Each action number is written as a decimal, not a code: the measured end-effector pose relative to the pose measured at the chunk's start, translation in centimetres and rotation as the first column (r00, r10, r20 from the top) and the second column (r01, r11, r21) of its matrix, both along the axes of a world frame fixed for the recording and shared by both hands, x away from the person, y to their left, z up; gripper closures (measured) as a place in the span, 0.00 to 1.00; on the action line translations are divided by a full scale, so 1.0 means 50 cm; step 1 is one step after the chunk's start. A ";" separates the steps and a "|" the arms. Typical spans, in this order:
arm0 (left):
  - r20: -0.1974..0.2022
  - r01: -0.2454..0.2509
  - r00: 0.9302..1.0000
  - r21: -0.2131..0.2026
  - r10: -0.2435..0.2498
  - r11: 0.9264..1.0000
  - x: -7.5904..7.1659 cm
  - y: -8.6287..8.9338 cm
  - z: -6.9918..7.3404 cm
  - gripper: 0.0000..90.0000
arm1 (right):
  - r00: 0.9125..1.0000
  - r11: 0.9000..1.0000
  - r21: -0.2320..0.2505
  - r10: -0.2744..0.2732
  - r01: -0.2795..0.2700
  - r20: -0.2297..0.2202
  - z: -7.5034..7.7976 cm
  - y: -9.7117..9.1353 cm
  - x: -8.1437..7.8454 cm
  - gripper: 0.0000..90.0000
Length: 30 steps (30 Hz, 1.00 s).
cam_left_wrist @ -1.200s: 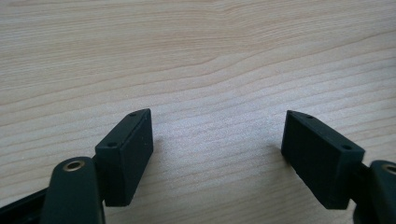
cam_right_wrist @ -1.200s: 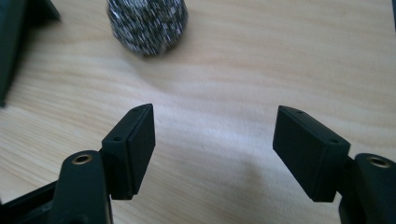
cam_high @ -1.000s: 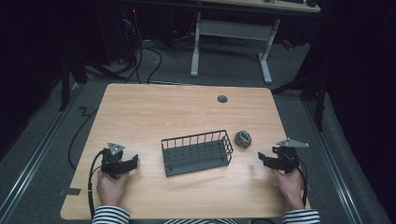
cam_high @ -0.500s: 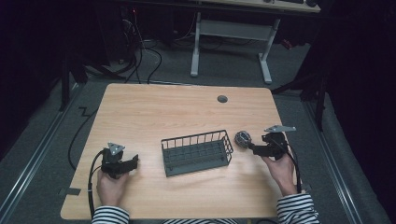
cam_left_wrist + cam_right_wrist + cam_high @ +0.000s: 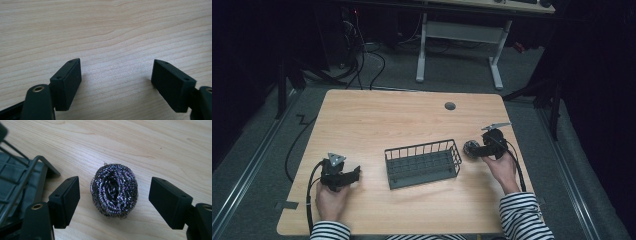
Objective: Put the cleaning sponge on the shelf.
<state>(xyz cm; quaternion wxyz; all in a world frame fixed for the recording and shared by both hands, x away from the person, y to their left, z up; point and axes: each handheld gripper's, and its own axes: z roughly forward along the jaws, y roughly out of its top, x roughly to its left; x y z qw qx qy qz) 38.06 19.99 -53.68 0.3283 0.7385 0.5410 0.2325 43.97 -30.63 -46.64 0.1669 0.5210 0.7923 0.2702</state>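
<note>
- No brand, label or writing that I can read on anything here, just bare metal, black plastic and wood grain.
- Count: one steel wool scrubber (image 5: 114, 190), one dark wire basket (image 5: 422, 163), two tools, one light wood worktop (image 5: 402, 120) with one small round grommet (image 5: 450, 106) near its far edge.
- The scrubber sits on the worktop just beside the basket's right end, not inside it, and I can't tell if it touches the wire.
- Right tool (image 5: 114, 201): its jaws have just been opening and now stand wide, with the scrubber between them. There's a clear gap on both sides, so the pads aren't pressing on it and nothing is gripped. In the high view that tool (image 5: 477, 150) is right at the scrubber (image 5: 470, 147).
- Left tool (image 5: 116, 82): jaws wide apart over bare worktop, holding nothing. From above it (image 5: 354, 174) sits left of the basket, well apart from the scrubber.
</note>
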 end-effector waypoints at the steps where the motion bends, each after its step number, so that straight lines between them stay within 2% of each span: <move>1: 0.000 0.000 1.000 0.000 0.000 1.000 0.000 0.000 0.000 0.27 | 1.000 1.000 0.002 -0.001 0.001 -0.010 -0.005 0.001 0.005 0.28; 4: 0.000 0.000 1.000 0.000 0.000 1.000 0.000 0.000 0.000 0.27 | 1.000 1.000 -0.004 -0.006 0.006 -0.031 -0.017 0.005 0.012 0.28; 6: 0.001 0.000 1.000 0.000 0.000 1.000 0.000 0.000 0.000 0.27 | 0.999 1.000 -0.026 -0.008 0.007 -0.052 -0.032 0.011 0.019 0.29; 12: 0.000 -0.001 1.000 -0.001 0.001 1.000 0.000 0.000 0.000 0.27 | 0.997 0.999 -0.046 -0.006 0.003 -0.074 -0.050 0.019 0.026 0.33; 14: 0.001 -0.002 1.000 -0.002 0.002 1.000 0.000 0.000 0.000 0.27 | 0.997 0.999 -0.054 -0.008 0.004 -0.074 -0.054 0.020 0.028 0.37; 18: 0.002 -0.005 1.000 -0.001 0.005 1.000 0.000 0.000 0.000 0.28 | 0.998 1.000 -0.022 -0.020 0.018 -0.068 -0.056 0.014 0.028 0.39; 20: 0.002 -0.005 1.000 -0.001 0.005 1.000 0.000 0.000 0.000 0.28 | 0.998 1.000 -0.022 -0.022 0.021 -0.066 -0.056 0.014 0.026 0.41; 28: 0.001 -0.005 1.000 -0.003 0.005 1.000 0.000 0.000 0.000 0.28 | 0.998 1.000 0.004 0.017 -0.017 -0.059 -0.044 0.012 0.017 0.43; 30: 0.001 -0.005 1.000 -0.003 0.005 1.000 0.000 0.000 0.000 0.28 | 0.999 0.999 0.008 0.036 -0.036 -0.038 -0.035 0.014 0.010 0.43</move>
